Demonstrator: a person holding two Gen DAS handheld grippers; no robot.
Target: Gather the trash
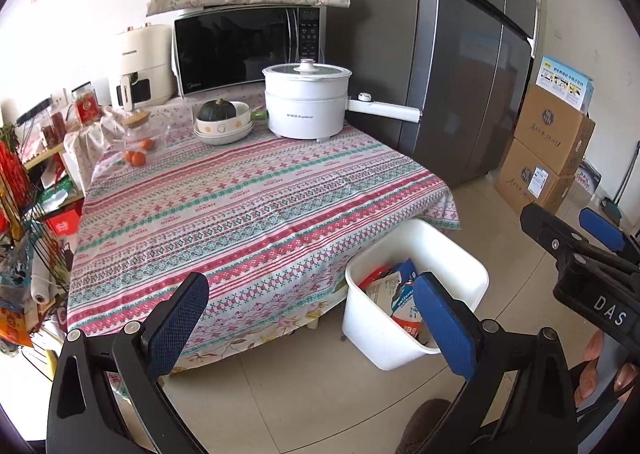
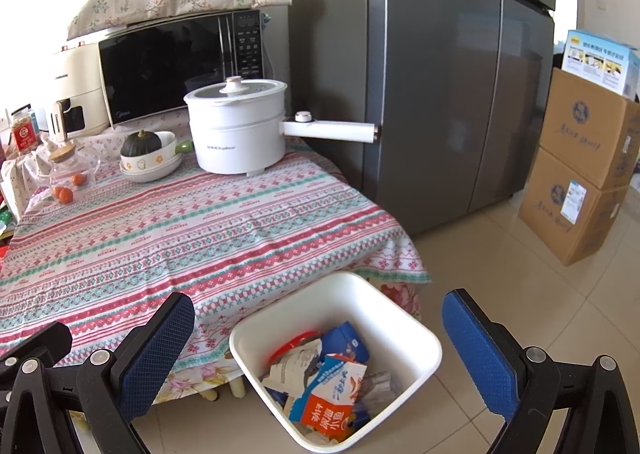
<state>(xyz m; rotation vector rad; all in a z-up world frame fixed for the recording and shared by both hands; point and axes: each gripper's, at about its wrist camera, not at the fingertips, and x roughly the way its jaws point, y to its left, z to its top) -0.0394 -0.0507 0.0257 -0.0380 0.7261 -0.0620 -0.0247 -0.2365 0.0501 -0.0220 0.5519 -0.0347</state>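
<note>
1. The white trash bin (image 2: pixel 420 350) stands on the tiled floor just beside the corner of the table (image 2: pixel 168 230); it already holds torn snack packets (image 2: pixel 332 398) and crumpled wrappers, blue, red and white, lying well below its rim.
2. The striped cloth over the table shows no loose litter on the open part nearest the bin; only kitchen things sit at the far side of the table from the bin: an electric pot (image 2: pixel 236 129), a bowl with a dark squash (image 2: pixel 142 143), a glass jar with oranges (image 2: pixel 66 189).
3. Judging from that, the collecting looks nearly or fully done; whether scraps lie elsewhere, out of view, cannot be told.
4. The left tongs (image 1: pixel 316 322) hover above the table edge beside the bin; the jaws stand wide with nothing between them.
5. The right tongs (image 2: pixel 320 354) hang directly over the bin, tilted down toward it; the jaws are spread wide and empty; fingertips of the person's hand (image 1: pixel 600 366) grip the handle.
</note>
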